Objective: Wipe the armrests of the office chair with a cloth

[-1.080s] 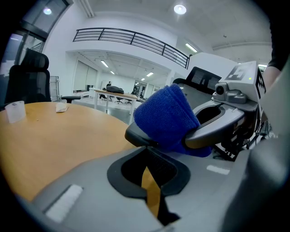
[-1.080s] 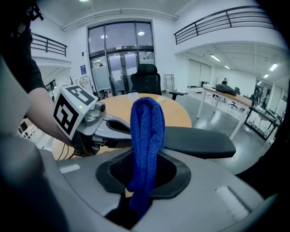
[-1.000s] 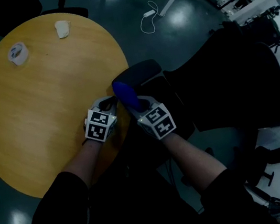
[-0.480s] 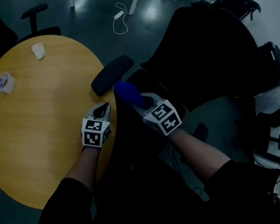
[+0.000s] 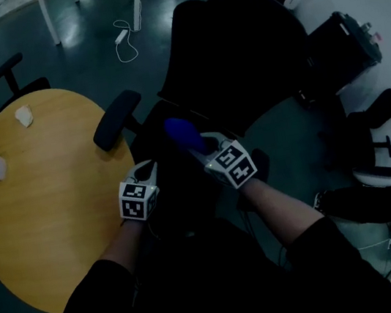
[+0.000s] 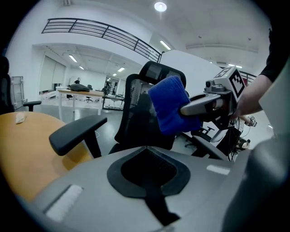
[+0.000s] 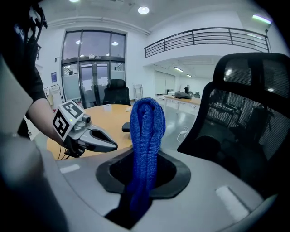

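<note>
Pinches a blue cloth [image 7: 146,131] upright in the right gripper [image 5: 203,146], near the office chair's armrest [image 5: 116,119] but not touching it. Seems soft, light and floppy: best gripped at the bunched fold, free end draping. Holds the left gripper [image 5: 150,167] alongside, jaws together and empty, both forearms reaching forward.

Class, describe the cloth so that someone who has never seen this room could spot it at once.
Start at the round wooden table; a black office chair stands beside it. Before that chair, the right hand-held gripper holds the cloth, the only bright blue thing there.
</note>
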Tool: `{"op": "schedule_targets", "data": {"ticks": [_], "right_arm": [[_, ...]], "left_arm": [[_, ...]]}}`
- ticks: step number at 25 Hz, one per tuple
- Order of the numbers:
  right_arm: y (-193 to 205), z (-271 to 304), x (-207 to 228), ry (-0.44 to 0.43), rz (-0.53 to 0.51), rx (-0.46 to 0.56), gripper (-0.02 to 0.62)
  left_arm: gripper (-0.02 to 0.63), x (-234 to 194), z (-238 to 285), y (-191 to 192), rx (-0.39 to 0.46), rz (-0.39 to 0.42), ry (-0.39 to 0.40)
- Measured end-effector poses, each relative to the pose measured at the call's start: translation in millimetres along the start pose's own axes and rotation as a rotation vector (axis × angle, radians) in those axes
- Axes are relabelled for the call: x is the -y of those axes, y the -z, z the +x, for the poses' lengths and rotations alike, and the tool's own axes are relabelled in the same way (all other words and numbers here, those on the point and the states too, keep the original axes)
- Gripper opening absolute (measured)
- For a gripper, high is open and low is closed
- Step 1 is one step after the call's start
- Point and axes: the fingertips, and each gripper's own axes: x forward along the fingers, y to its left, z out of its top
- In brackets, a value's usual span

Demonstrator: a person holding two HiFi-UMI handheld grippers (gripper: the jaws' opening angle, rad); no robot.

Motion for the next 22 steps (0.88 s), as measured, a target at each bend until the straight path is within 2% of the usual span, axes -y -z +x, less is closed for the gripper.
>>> {"op": "schedule_targets", "data": {"ticks": [9, 22], "right_arm": [[40.9, -59.3, 61.5, 0.058, 0.048, 0.023, 0.089], [127.2, -146.3, 164.1, 0.105, 0.080, 0.022, 0.089]], "left_arm": [[0.014, 97.6, 38.8, 5.6, -0.054, 0.070, 0.120], [0.014, 205.6, 71.9, 24.7, -0.100, 0.074, 0.117]]}}
